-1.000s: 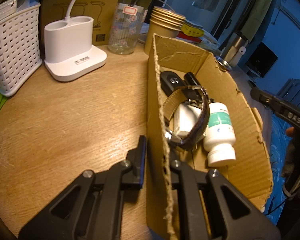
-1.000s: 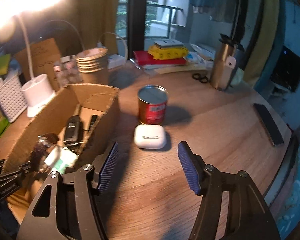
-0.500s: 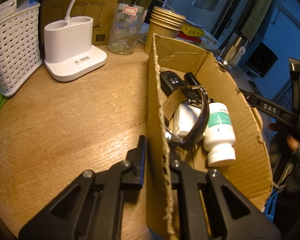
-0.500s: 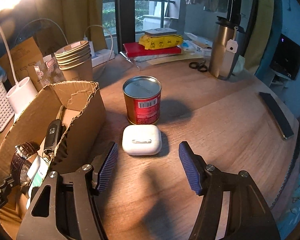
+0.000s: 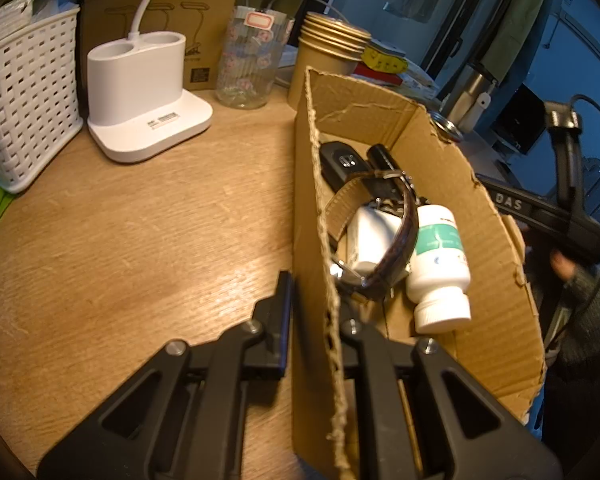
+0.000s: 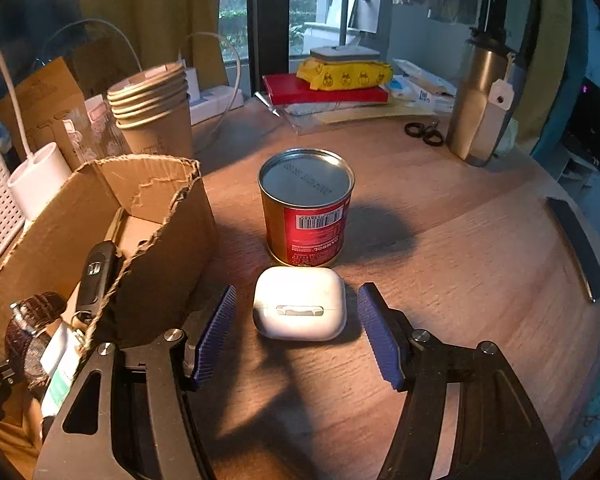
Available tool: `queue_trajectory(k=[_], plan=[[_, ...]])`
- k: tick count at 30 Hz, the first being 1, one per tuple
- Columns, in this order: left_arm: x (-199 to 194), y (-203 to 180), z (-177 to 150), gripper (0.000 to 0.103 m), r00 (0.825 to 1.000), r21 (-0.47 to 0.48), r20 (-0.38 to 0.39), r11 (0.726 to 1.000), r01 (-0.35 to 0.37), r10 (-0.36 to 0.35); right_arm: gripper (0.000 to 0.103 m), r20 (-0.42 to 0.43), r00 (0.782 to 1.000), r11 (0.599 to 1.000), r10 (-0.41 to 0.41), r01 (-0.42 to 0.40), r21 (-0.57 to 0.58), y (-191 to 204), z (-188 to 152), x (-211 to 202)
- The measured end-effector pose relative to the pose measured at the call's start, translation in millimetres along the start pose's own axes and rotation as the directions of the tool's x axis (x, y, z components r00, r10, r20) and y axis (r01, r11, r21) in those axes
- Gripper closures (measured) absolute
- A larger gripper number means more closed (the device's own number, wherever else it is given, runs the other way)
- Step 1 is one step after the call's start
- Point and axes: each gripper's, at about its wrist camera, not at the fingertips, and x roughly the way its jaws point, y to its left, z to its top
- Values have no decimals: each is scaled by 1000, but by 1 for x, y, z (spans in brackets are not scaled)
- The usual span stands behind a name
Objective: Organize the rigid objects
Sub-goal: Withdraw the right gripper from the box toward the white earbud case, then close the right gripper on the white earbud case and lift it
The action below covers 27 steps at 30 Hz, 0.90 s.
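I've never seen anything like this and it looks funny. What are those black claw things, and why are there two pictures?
Those claws are grabbing tools. A person holds one in each hand, and each has a little camera looking along its two fingers, so you get one picture per hand.

In the left picture, the left gripper is pinched shut on the wall of a cardboard box. Inside lie a watch, a white bottle and a car key.

In the right picture, the right gripper is open, its blue pads either side of a white earbud case without touching it. Behind stands a red can on the wooden table.
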Motion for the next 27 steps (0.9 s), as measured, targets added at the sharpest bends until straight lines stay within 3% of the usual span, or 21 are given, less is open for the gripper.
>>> queue_trajectory(k=[11, 15, 17, 27], plan=[[0, 0, 0, 93, 1000, 0, 0, 1000, 0, 0, 37, -56, 998, 1000, -11, 10, -21, 1, 1, 24], [0, 0, 0, 93, 1000, 0, 0, 1000, 0, 0, 38, -56, 998, 1000, -12, 11, -22, 0, 0, 23], [0, 1, 1, 93, 1000, 0, 0, 1000, 0, 0, 46, -52, 998, 1000, -17, 16, -24, 1, 0, 22], [0, -2, 0, 93, 1000, 12, 3, 1000, -19, 19, 46, -36, 999, 999, -33, 33, -17, 0, -5, 11]])
